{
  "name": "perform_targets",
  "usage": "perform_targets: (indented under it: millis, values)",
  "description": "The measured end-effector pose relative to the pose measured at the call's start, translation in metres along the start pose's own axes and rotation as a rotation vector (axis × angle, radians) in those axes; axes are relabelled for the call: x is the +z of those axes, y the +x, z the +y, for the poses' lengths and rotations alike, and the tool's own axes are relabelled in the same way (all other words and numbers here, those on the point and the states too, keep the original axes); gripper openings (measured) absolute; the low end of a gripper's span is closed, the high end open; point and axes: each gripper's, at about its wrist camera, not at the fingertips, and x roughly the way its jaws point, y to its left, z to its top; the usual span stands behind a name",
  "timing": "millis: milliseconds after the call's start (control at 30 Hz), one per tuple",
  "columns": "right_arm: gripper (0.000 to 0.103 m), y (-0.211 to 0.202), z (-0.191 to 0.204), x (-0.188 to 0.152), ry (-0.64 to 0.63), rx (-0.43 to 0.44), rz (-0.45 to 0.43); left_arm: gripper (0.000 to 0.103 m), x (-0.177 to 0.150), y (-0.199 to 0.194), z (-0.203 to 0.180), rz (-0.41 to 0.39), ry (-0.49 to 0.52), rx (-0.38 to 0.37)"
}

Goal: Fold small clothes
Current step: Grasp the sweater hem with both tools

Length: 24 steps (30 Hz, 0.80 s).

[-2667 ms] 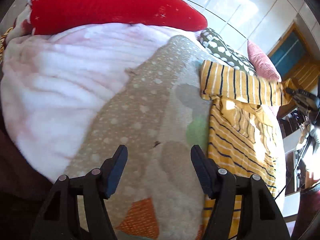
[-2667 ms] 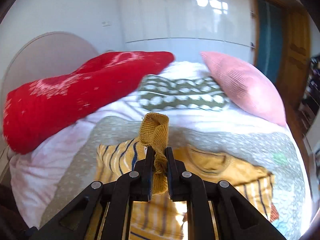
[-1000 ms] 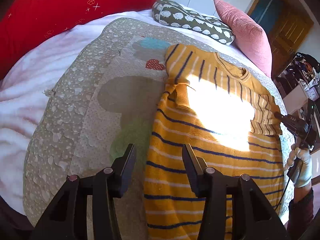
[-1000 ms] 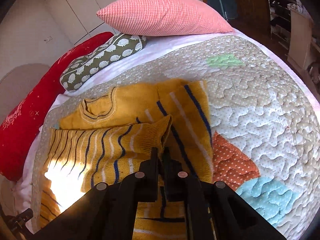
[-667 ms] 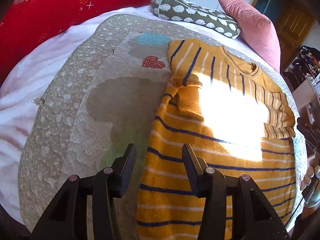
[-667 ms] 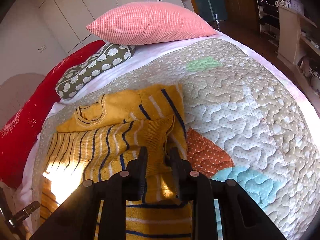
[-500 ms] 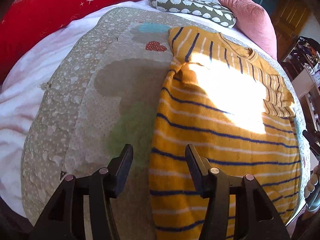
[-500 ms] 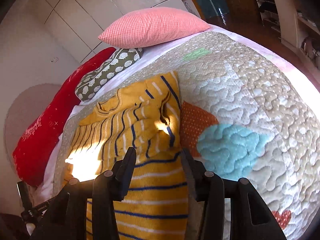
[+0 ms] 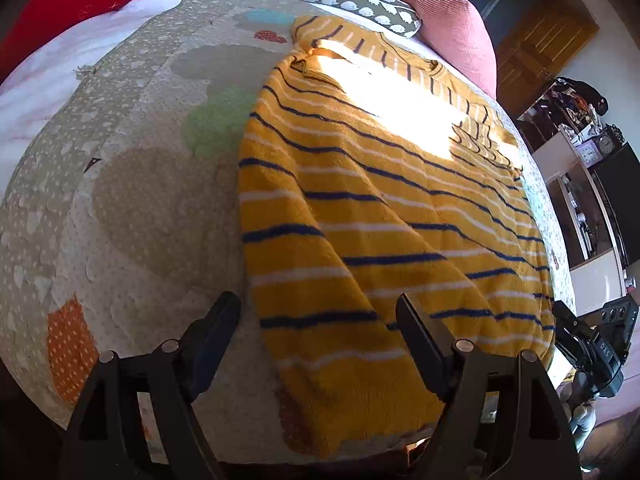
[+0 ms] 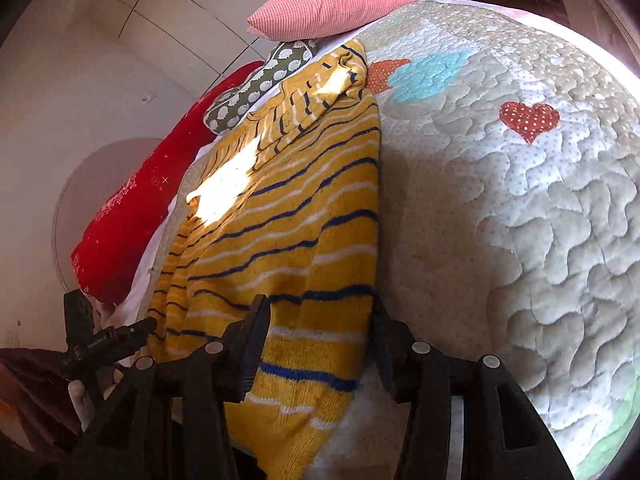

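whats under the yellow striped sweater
The yellow striped sweater lies flat on a quilted patchwork blanket, which shows along both its sides. Its sleeves are folded in on top. What quilt pattern sits beneath it is covered.

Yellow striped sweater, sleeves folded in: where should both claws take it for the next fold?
Grip the bottom hem, one corner each, coming from the foot of the bed. The sweater lies flat on the quilt, its hem nearest. The open left claw and the open right claw each straddle a side edge near it.
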Motion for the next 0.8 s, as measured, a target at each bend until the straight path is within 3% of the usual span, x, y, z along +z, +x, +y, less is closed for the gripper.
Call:
perform_targets:
  millis: [67,167,200,267,300,333,367,567,667,733,800]
  values:
    - [0.055,-0.002,-0.001,-0.008,0.027,0.043,-0.008,0.079,-0.01,0.002,-0.007,0.021,0.001,-0.052]
    - [0.055,-0.003,-0.001,-0.019,0.054,0.088,-0.027,0.079,-0.018,0.004,-0.017,0.013,0.039,-0.036]
    - [0.055,-0.003,-0.001,-0.021,0.063,0.098,-0.033,0.072,-0.017,0.006,-0.018,0.015,0.042,-0.029]
    - [0.056,-0.002,0.0,-0.023,0.081,0.124,-0.033,0.042,-0.015,0.004,-0.014,0.019,0.026,-0.001]
    - [0.057,-0.002,0.001,-0.024,0.09,0.133,-0.029,0.02,-0.013,0.001,-0.01,0.023,0.015,-0.008]
    - [0.057,-0.001,0.003,-0.024,0.096,0.148,-0.021,0.011,-0.012,-0.002,-0.005,0.031,-0.009,-0.045]
    - [0.057,0.0,0.004,-0.025,0.101,0.167,-0.01,0.01,-0.013,-0.005,0.0,0.035,-0.043,-0.083]
    - [0.056,0.005,0.008,-0.036,0.088,0.183,0.008,0.014,-0.022,-0.006,0.013,0.026,-0.116,-0.119]
    - [0.056,0.007,0.009,-0.035,0.083,0.174,0.008,0.031,-0.022,0.001,0.009,0.035,-0.107,-0.137]
    - [0.056,0.008,0.009,-0.036,0.079,0.169,0.001,0.059,-0.023,0.002,0.002,0.032,-0.078,-0.177]
    - [0.057,0.009,0.008,-0.034,0.083,0.17,-0.003,0.074,-0.024,0.003,-0.009,0.022,-0.037,-0.194]
